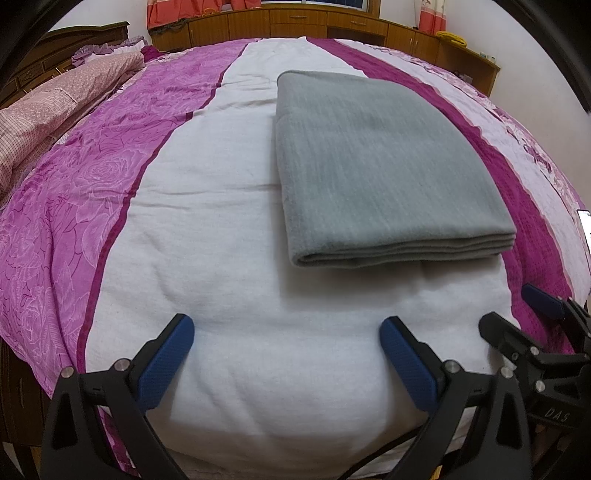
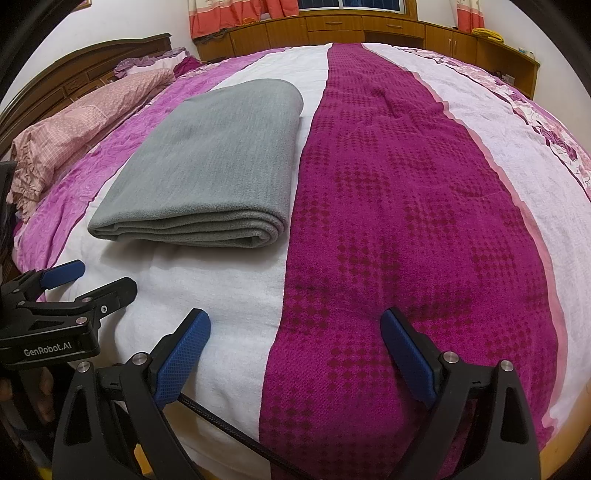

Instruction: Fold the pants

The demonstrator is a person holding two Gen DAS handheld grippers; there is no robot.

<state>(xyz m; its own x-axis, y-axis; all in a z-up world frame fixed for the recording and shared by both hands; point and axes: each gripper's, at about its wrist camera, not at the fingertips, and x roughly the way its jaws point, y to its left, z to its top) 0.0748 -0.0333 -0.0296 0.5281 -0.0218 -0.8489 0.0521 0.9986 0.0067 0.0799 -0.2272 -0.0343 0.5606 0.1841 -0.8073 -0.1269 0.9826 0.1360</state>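
Here, holding both tools over the near end of the bed cover (image 1: 258,369), short of the folded grey pants (image 1: 369,155): left gripper (image 1: 286,338) spread wide, blue pads (image 1: 166,365) well apart and gripping nothing, hovering above the white stripe just in front of the pants' near edge; right gripper (image 2: 295,330) likewise gaping and empty-handed, straddling the seam where white meets the dark magenta stripe (image 2: 399,206), to the right of the pants. Lying flat on the white stripe, the pants, stacked in several layers, layered edges facing the tools, right side running along the magenta stripe. Sitting to the left of the pants, a pink pillow (image 2: 74,133); standing beyond them, past the far end of the bed, wooden cabinets (image 2: 369,26) under red curtains (image 2: 229,18).
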